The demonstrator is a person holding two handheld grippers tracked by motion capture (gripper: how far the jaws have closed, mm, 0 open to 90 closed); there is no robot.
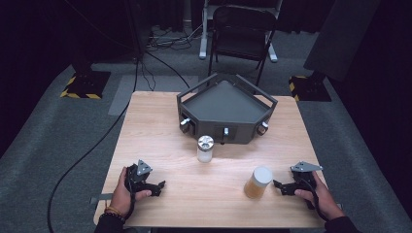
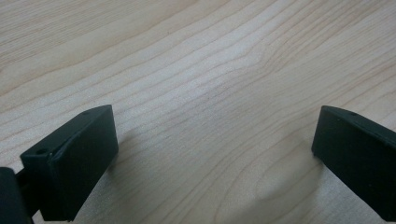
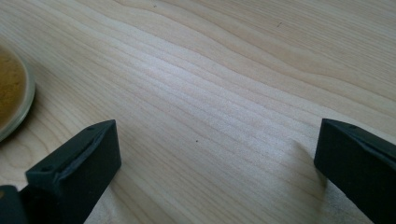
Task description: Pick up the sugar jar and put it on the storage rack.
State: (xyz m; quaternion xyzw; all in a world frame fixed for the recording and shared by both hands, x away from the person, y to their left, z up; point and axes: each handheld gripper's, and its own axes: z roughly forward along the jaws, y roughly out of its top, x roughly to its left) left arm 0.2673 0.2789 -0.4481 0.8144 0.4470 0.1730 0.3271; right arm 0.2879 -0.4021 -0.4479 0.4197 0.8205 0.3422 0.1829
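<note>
The amber jar (image 3: 11,95) is cut off by the right gripper view's left edge.

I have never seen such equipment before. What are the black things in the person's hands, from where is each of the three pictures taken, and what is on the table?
No robot is here. A person holds a hand tool in each hand: the left gripper and the right gripper. Each has two black fingers that open and close to pick things up.

The high view comes from a fixed camera above the wooden table. The other two pictures come from small cameras riding on the grippers, each looking along its own fingers at the wood below.

On the table stand a dark angular tray, a small jar with a metal lid, and a white-lidded jar of yellow-brown contents, beside the right gripper.

Nothing is held: both grippers are open, with bare wood between the fingers.
</note>
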